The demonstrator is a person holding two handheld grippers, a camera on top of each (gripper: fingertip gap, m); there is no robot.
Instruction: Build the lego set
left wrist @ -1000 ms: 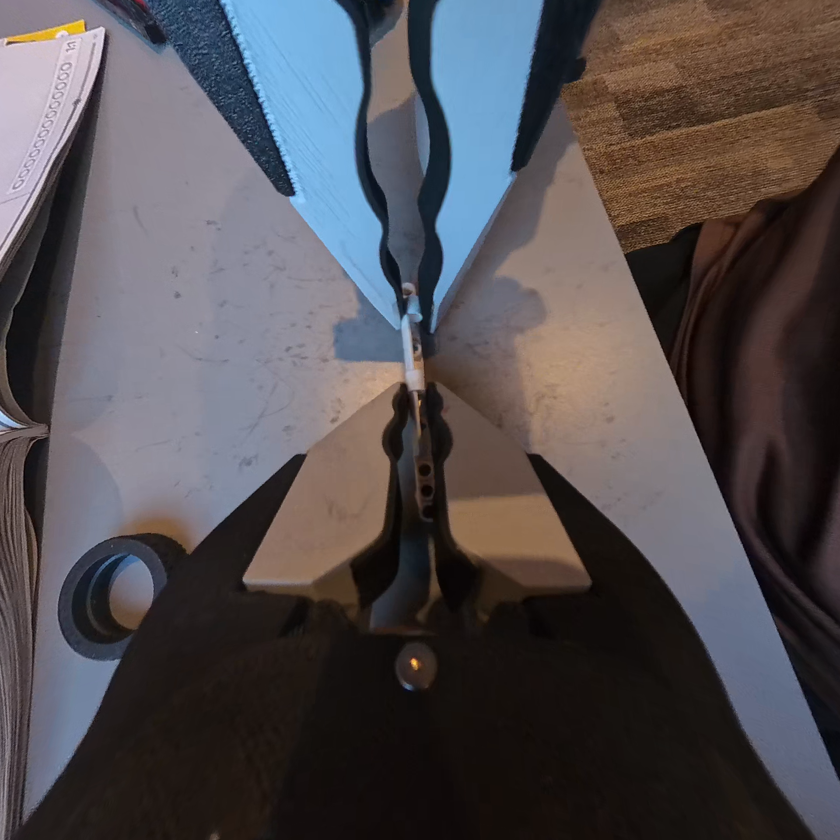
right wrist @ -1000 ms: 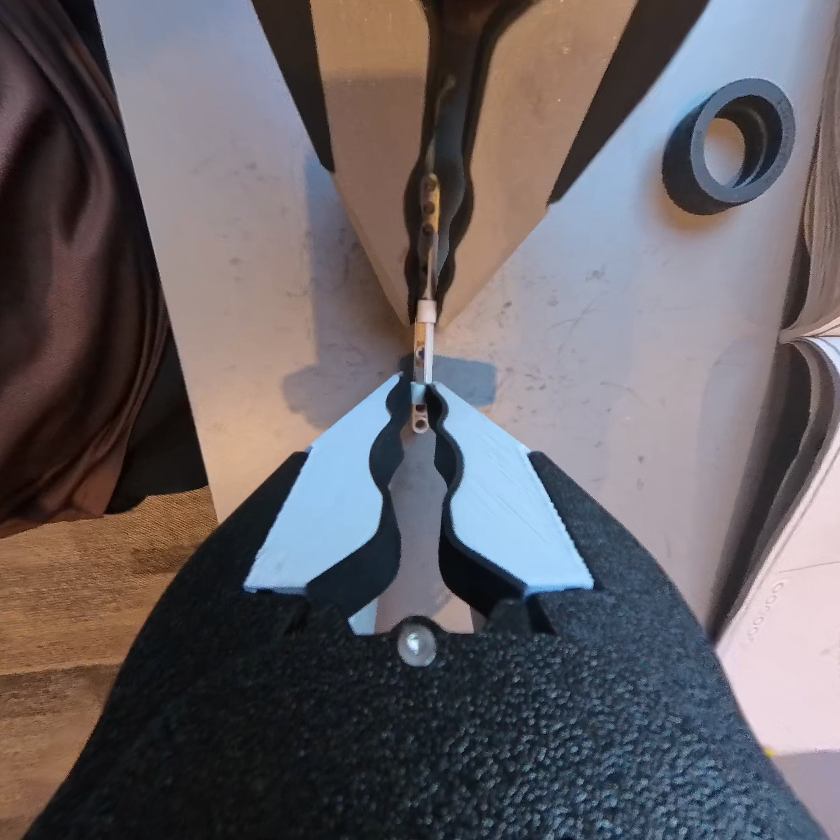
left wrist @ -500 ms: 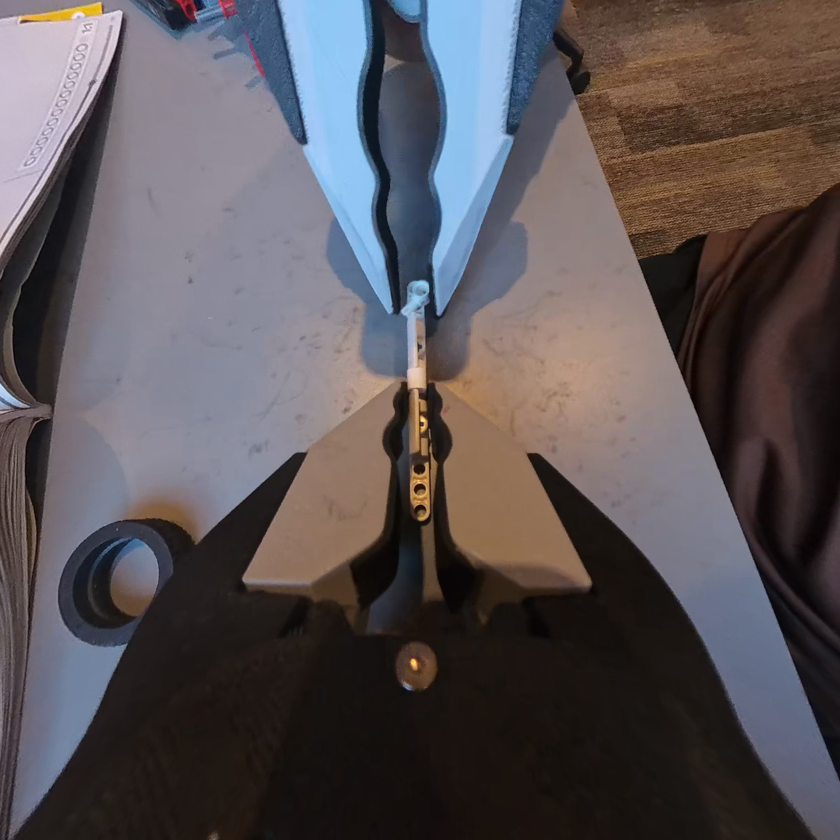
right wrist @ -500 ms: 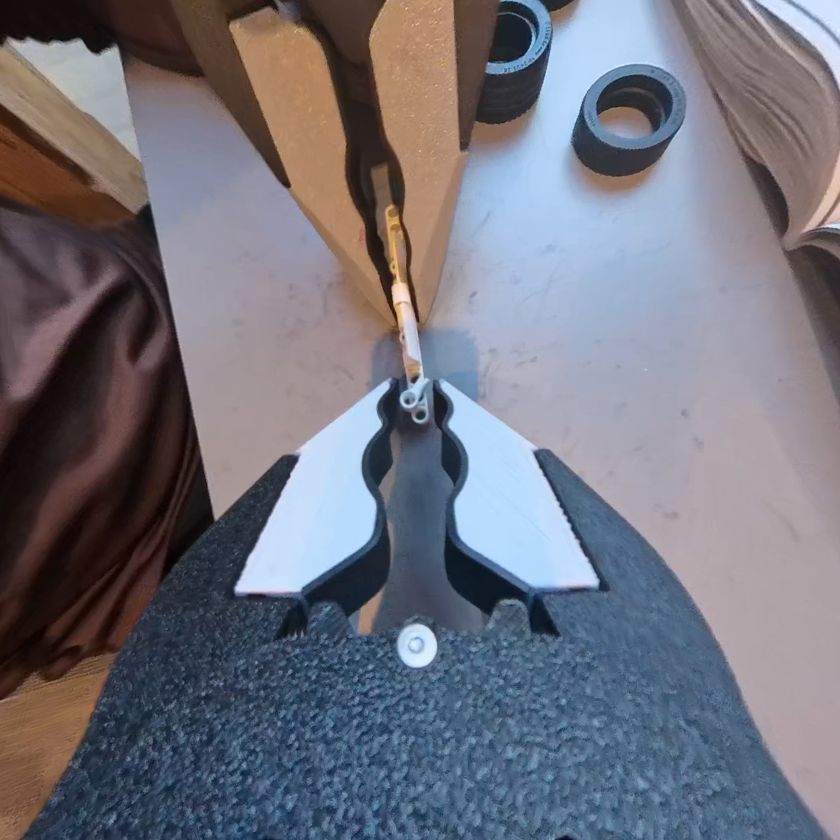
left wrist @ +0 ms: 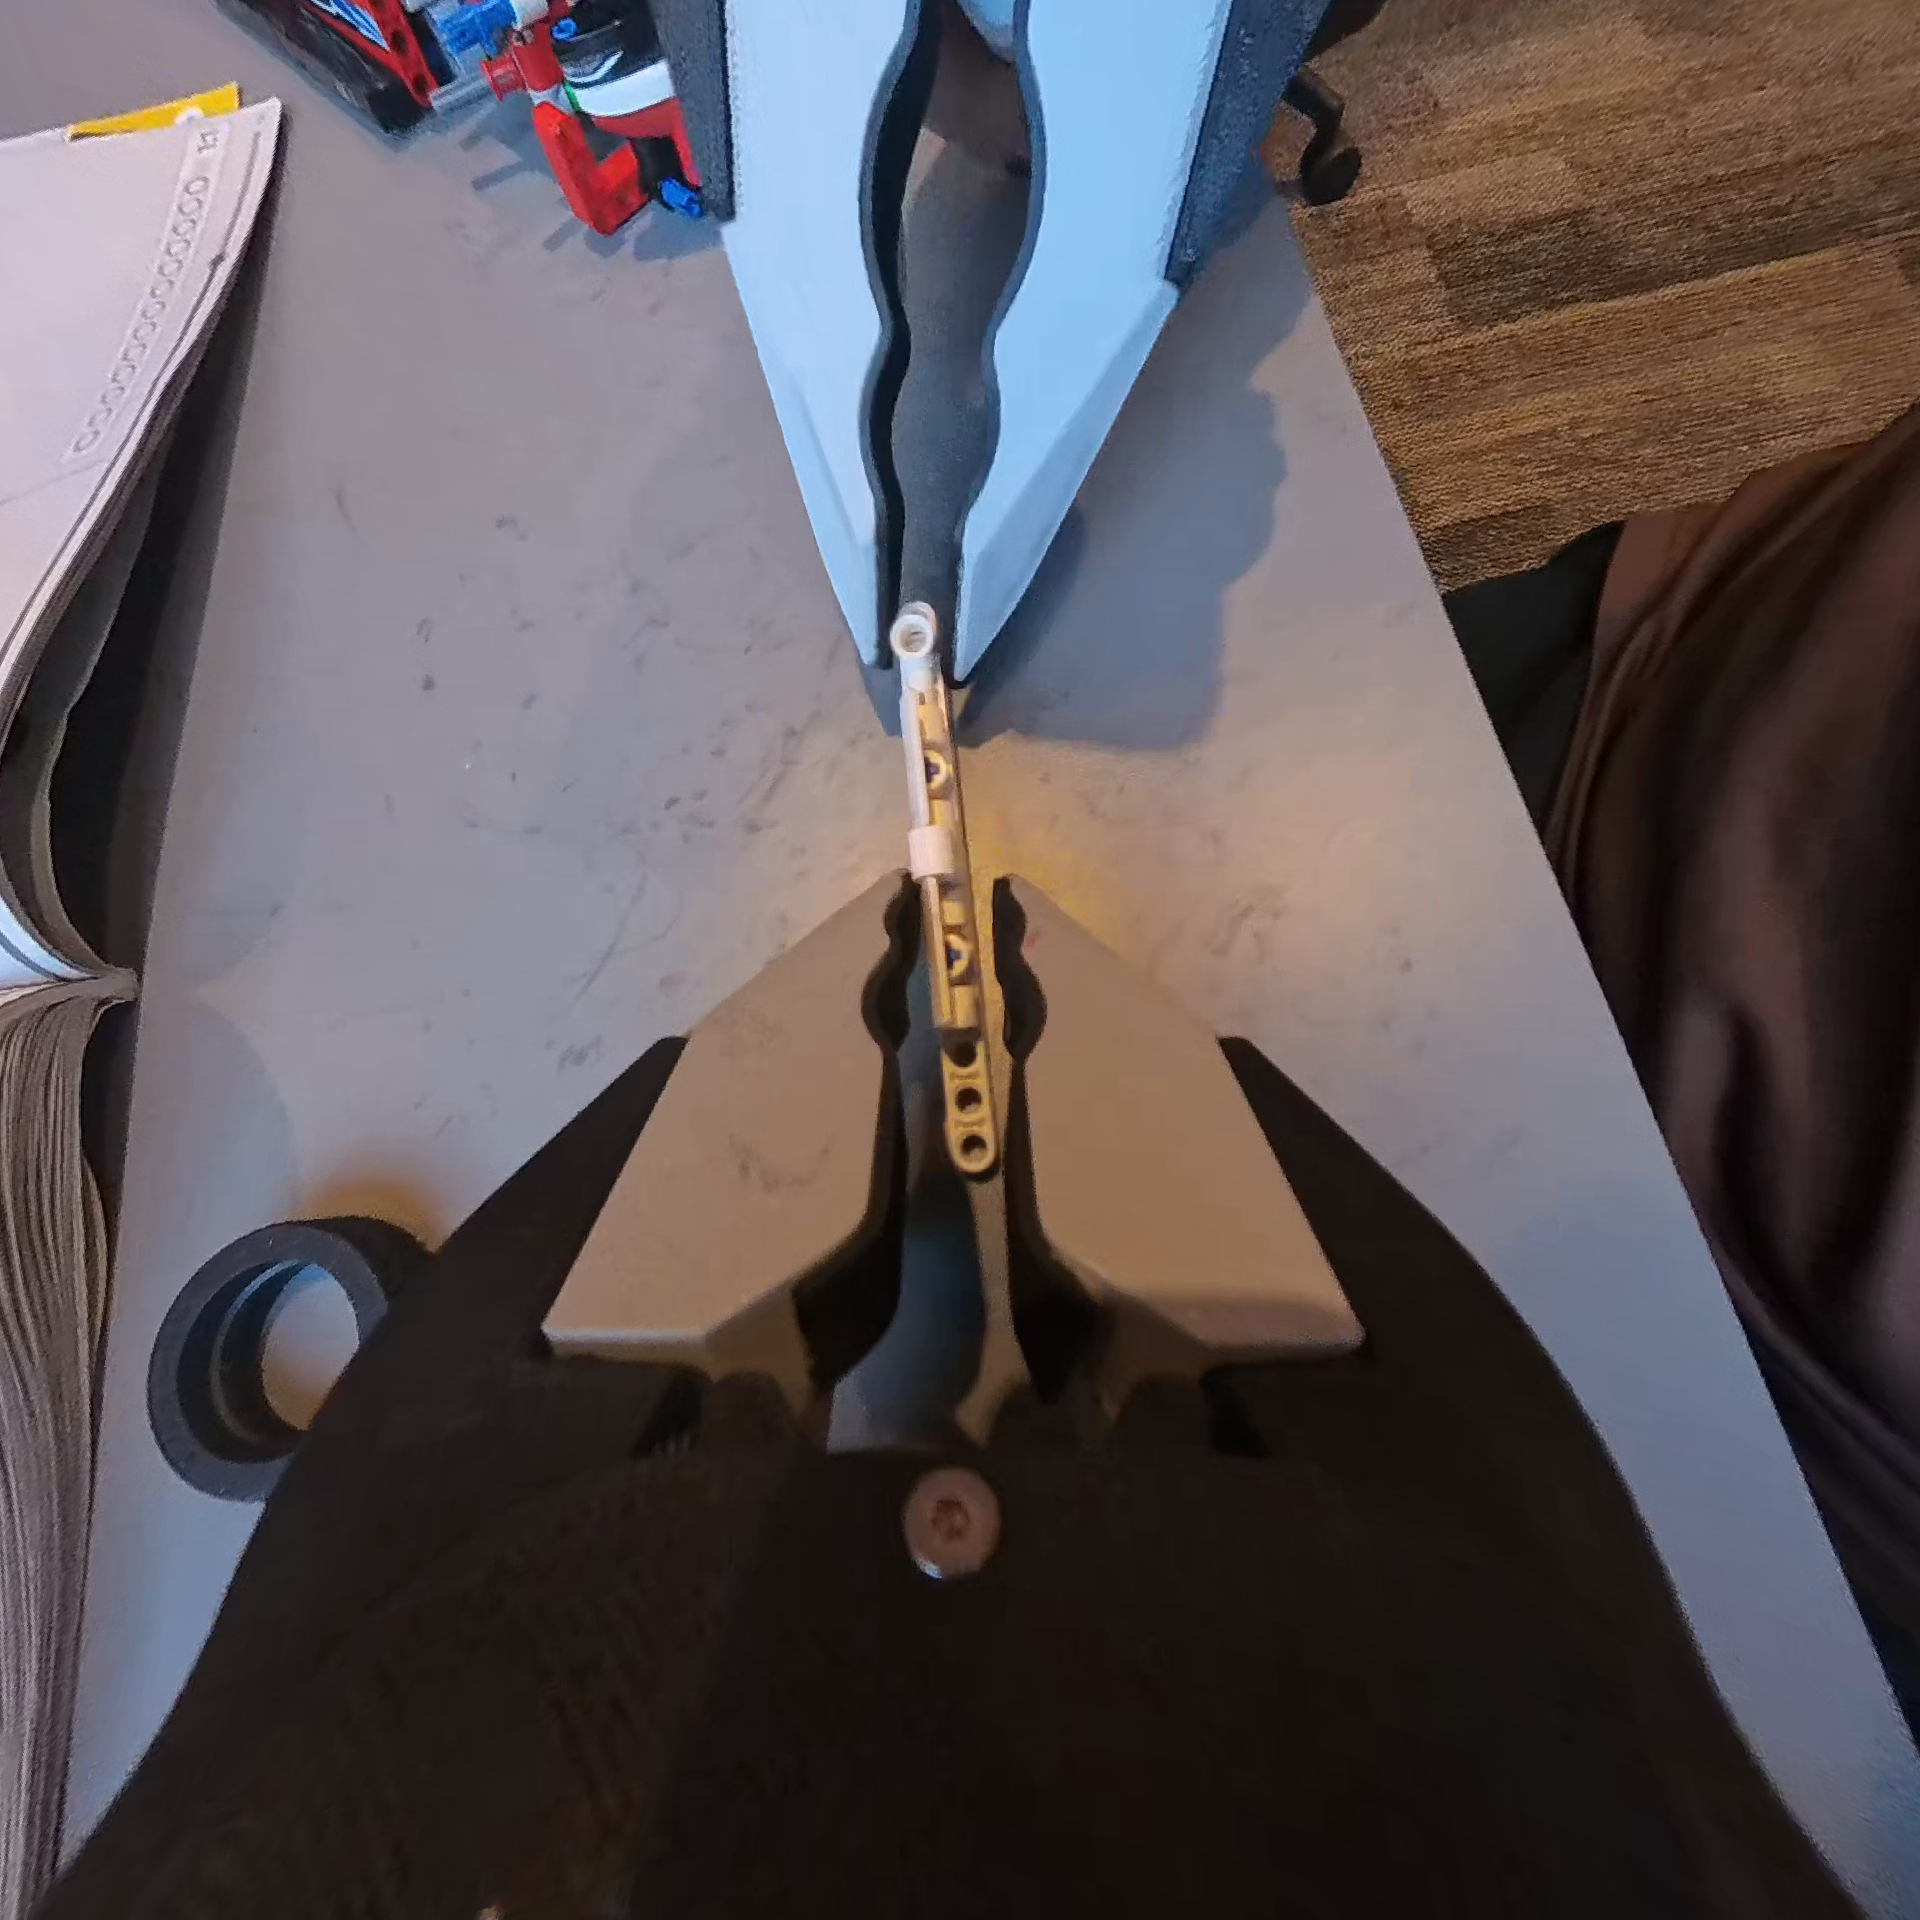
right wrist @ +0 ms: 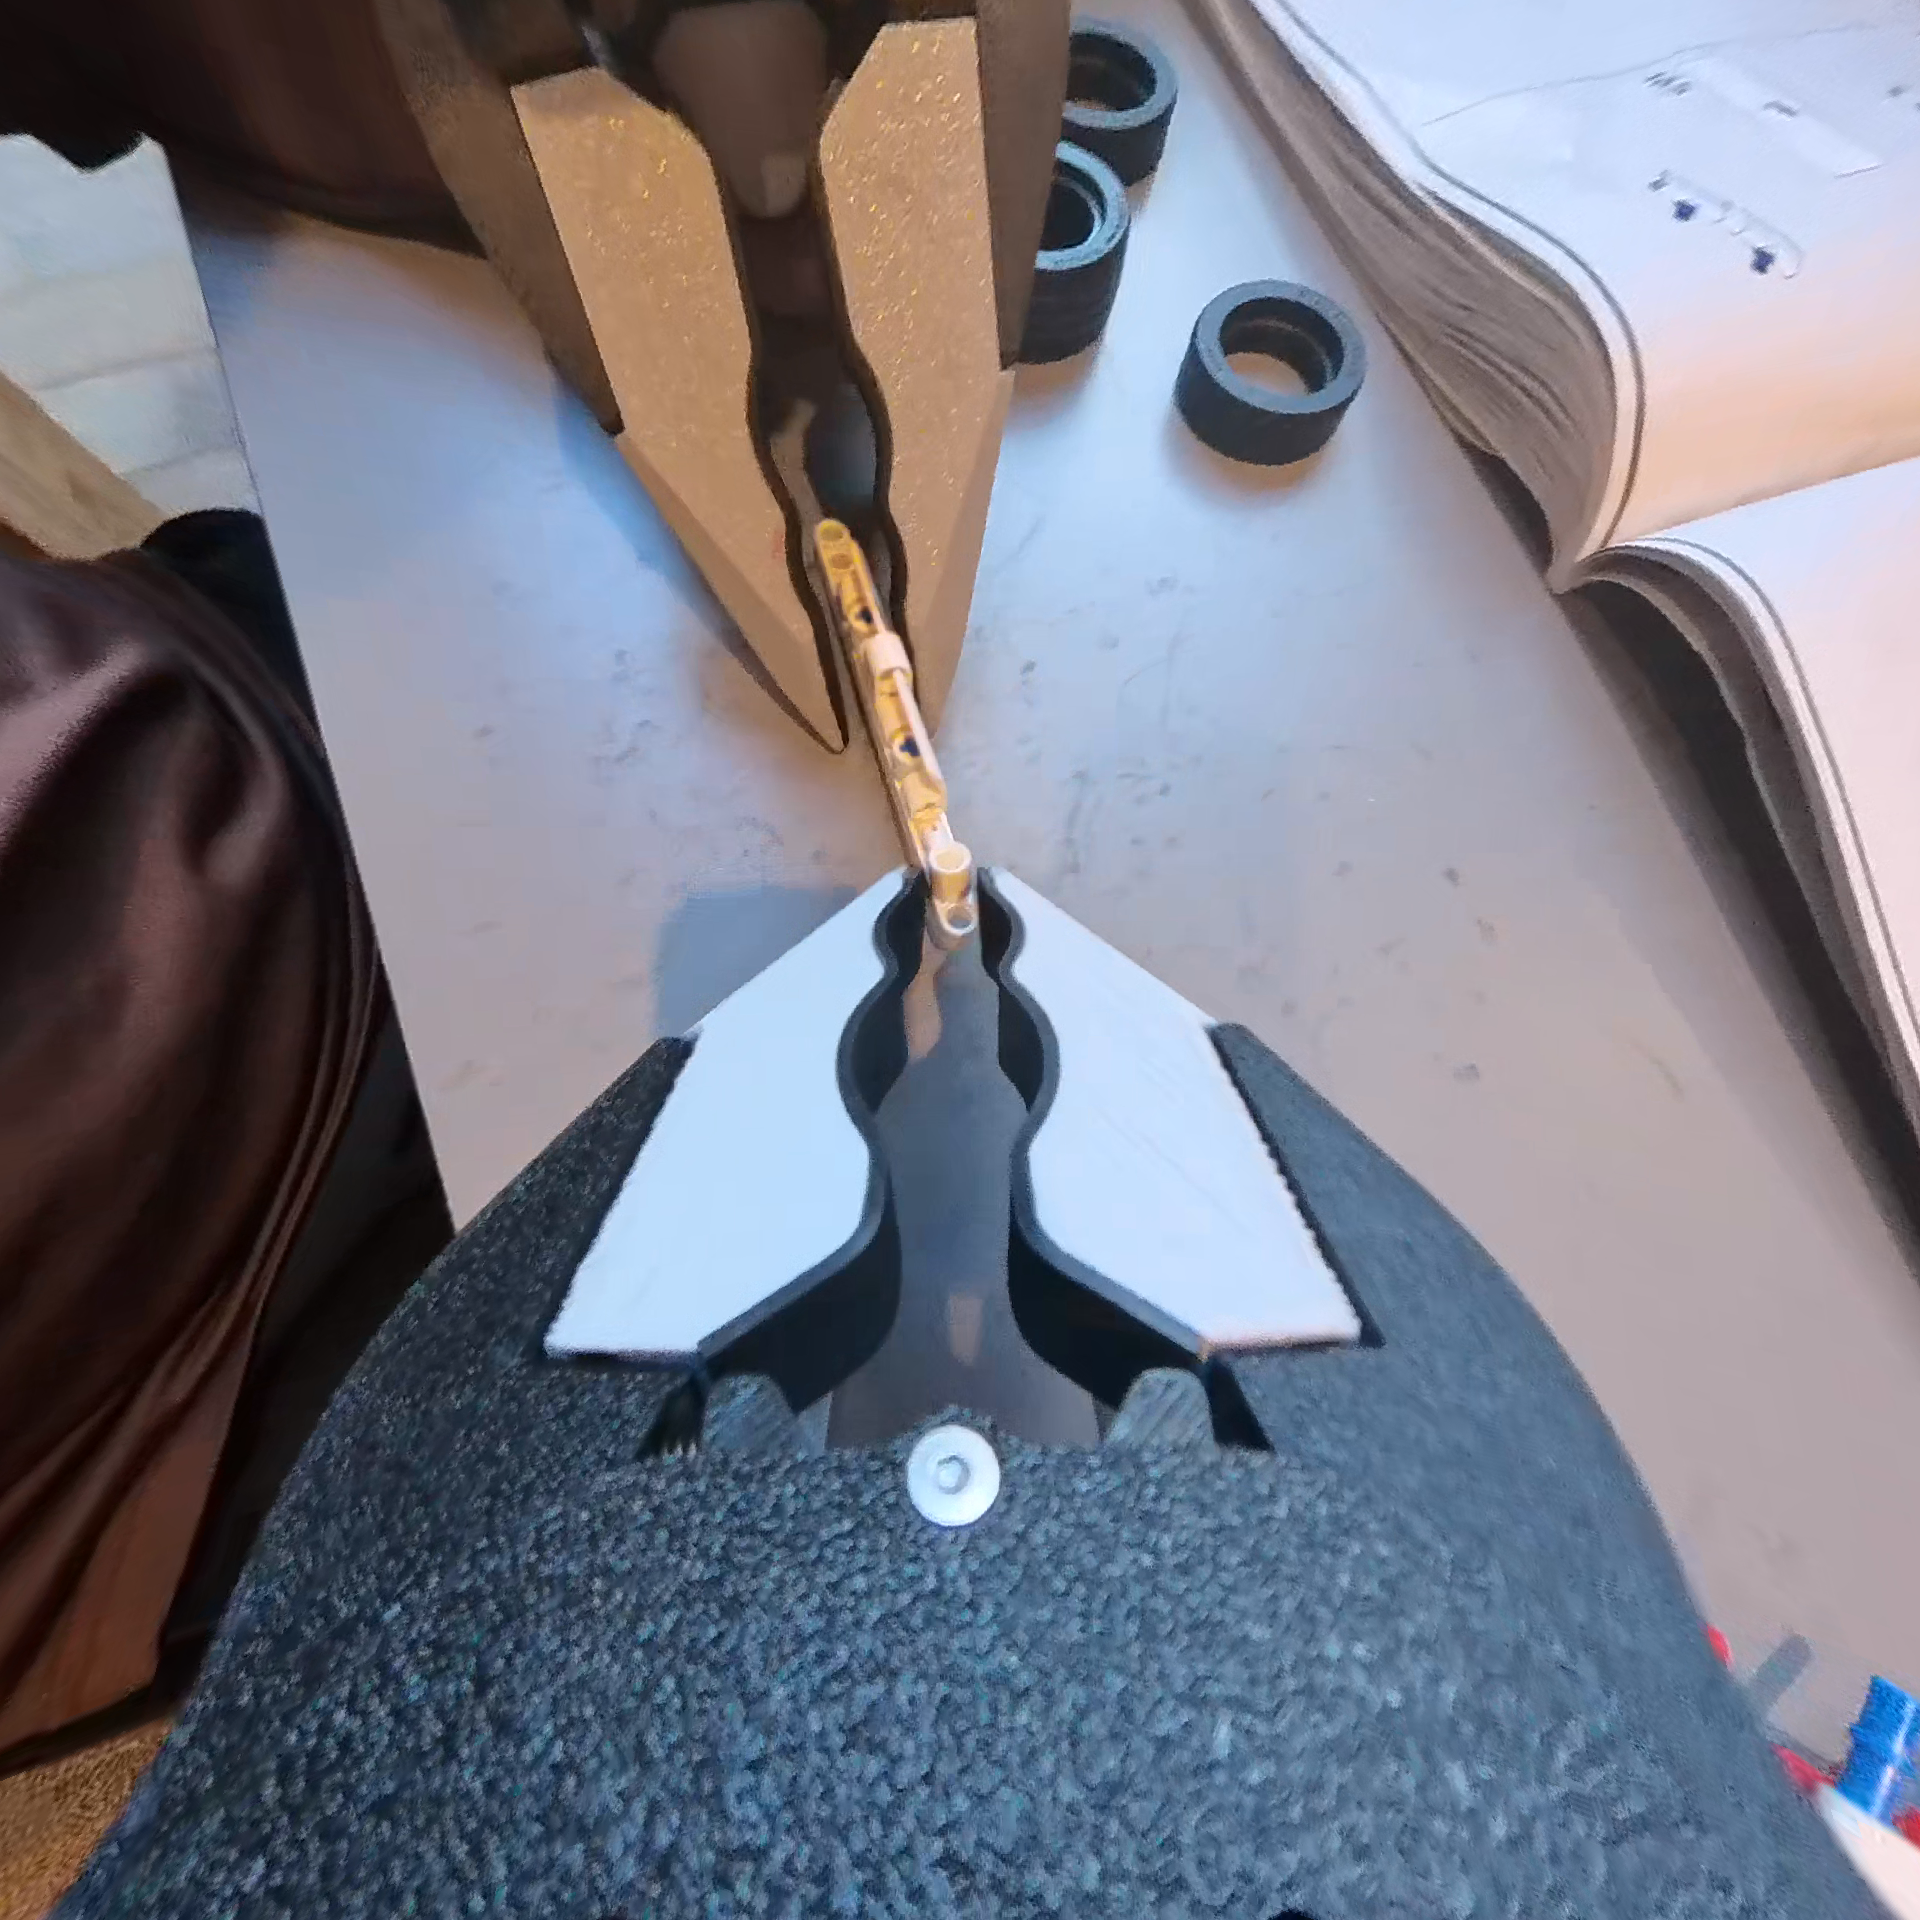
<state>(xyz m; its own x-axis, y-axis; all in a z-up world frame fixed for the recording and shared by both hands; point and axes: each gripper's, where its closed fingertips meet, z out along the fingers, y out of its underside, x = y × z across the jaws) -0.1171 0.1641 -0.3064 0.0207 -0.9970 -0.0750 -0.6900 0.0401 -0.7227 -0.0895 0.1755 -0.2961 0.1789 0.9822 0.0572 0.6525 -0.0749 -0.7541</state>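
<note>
Over a scuffed grey table point(left wrist: 499, 644), the left wrist view shows the left gripper point(left wrist: 948, 883), its tan fingers set narrowly, with a thin grey holed lego beam point(left wrist: 961, 1039) between them; the beam sits against the right finger, with a dark sliver of gap at the left one, so a firm clamp cannot be confirmed. A white rod piece point(left wrist: 925, 758) lies along the beam and runs forward to the opposing right gripper point(left wrist: 920, 665), whose pale blue fingers narrow around its ringed end. A black rubber tyre point(left wrist: 260, 1351) rests on the table just left of the left gripper. An open instruction booklet point(left wrist: 114, 343) lies along the left edge, and a red-and-black partly built lego model point(left wrist: 582, 114) sits at the far side. A person's dark brown sleeve point(left wrist: 1766, 935) fills the right edge above carpeted floor point(left wrist: 1610, 260).

From the right wrist view, the right gripper point(right wrist: 951, 883) has its white fingers close together at the tips, with the ringed end of the rod piece point(right wrist: 951, 888) lodged between them. The lego beam point(right wrist: 883, 675) slants up and away into the tan fingers of the left gripper point(right wrist: 883, 727). One tyre point(right wrist: 1268, 374) lies apart on the table point(right wrist: 1247, 831), with two more tyres point(right wrist: 1091, 177) beyond it beside the left gripper. The booklet point(right wrist: 1662, 260) spreads open at upper right.
</note>
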